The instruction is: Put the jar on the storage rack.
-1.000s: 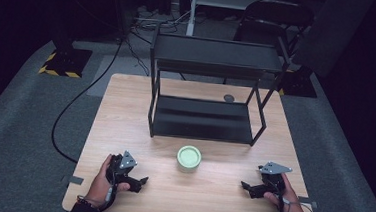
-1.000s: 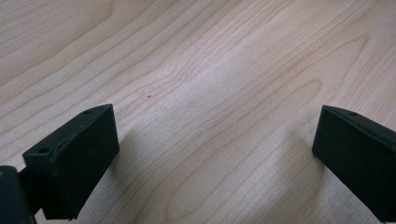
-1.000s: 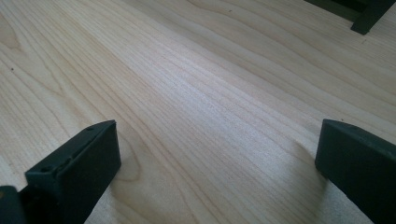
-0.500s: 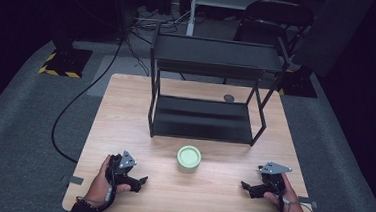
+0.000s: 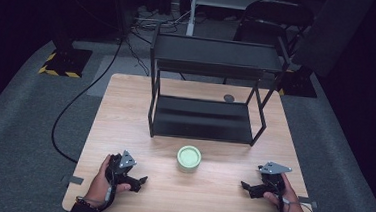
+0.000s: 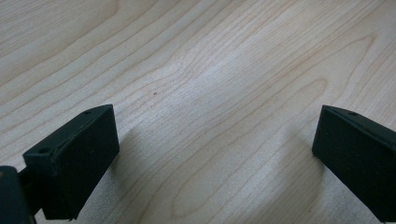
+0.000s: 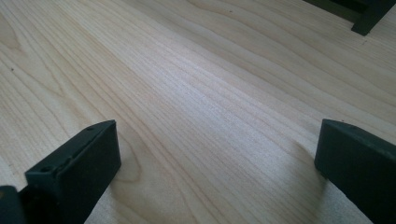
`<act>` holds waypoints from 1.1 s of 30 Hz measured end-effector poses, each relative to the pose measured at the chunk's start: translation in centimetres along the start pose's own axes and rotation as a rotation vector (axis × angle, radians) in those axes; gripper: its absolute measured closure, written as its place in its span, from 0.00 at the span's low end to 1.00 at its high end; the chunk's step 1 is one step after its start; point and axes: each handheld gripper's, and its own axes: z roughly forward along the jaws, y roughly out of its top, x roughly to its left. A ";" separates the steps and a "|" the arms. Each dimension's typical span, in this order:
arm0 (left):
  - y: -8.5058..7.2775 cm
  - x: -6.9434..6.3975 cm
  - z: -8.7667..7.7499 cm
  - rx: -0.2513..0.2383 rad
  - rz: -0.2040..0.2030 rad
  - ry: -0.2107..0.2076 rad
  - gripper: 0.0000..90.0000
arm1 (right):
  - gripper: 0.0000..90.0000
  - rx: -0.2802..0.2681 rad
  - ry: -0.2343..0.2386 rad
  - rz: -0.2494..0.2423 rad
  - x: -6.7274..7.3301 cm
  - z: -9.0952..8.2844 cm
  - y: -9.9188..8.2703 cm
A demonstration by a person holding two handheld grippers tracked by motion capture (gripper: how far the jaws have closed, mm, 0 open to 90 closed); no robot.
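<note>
Nearest me, the person is resting both tools on the front edge of the wooden table (image 5: pixel 126 106). The left gripper (image 5: pixel 139 182) is sitting with its jaws spread wide and nothing between them but bare wood grain, and the right gripper (image 5: pixel 246 186) is lying the same way, wide apart and empty, its tips aiming inward.

Between them and a little farther in, the pale green round container (image 5: pixel 189 157) is standing upright, well apart from either tool and just in front of the black two-tier shelf (image 5: pixel 214 62). Being round and squat, it is pointing nowhere in particular; its axis is running straight up, flat top facing the ceiling.

I'd judge the risk is a one-sided approach: a jaw nudging the curved wall could be sending it sliding toward the shelf's feet, or a shallow pinch could be letting it slip.
</note>
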 end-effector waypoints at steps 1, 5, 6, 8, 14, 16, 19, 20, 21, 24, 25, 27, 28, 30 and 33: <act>0.0 0.0 0.0 0.003 0.001 0.001 0.00 | 0.00 0.000 0.000 -0.001 0.0 0.0 0.0; 0.1 -0.1 -0.1 0.019 0.002 0.001 0.00 | 0.00 0.000 0.000 0.000 0.0 0.0 0.0; 0.1 -0.1 -0.2 0.024 0.003 0.001 0.00 | 0.00 0.000 0.000 0.000 0.0 0.0 0.0; 0.1 -0.1 -0.2 0.029 0.005 0.006 0.00 | 0.00 0.000 0.000 0.000 0.0 0.0 0.0; 0.5 -0.7 -0.5 0.052 0.030 0.047 0.01 | 0.00 0.000 0.000 0.000 0.0 0.0 0.0; 0.5 -0.8 -0.6 0.061 0.034 0.045 0.02 | 0.00 0.000 0.000 0.000 0.0 0.0 0.0; 0.6 -1.0 -0.6 0.064 0.038 0.047 0.02 | 0.00 0.000 0.000 0.000 0.0 0.0 0.0; 0.7 -1.0 -0.6 0.064 0.038 0.046 0.02 | 0.00 0.000 0.000 0.000 0.0 0.0 0.0; 0.7 -1.1 -0.7 0.063 0.041 0.042 0.02 | 0.00 0.000 0.000 0.000 0.0 0.0 0.0; 0.9 -1.3 -0.8 0.058 0.047 0.038 0.02 | 0.00 0.000 0.001 0.000 0.0 0.0 0.0; 0.9 -1.3 -0.8 0.058 0.047 0.038 0.02 | 0.00 0.000 0.001 0.000 0.0 0.0 0.0; 1.0 -1.5 -0.9 0.054 0.048 0.032 0.02 | 0.00 0.000 0.001 -0.001 0.0 0.0 0.0; 1.0 -1.6 -0.9 0.054 0.048 0.033 0.02 | 0.00 0.000 0.001 0.000 0.0 0.0 0.0; 1.1 -1.7 -1.0 0.050 0.050 0.030 0.02 | 0.00 0.000 0.001 -0.001 0.0 0.0 0.0; 1.2 -1.8 -1.1 0.046 0.054 0.025 0.02 | 0.00 0.000 0.001 0.000 0.0 0.0 0.0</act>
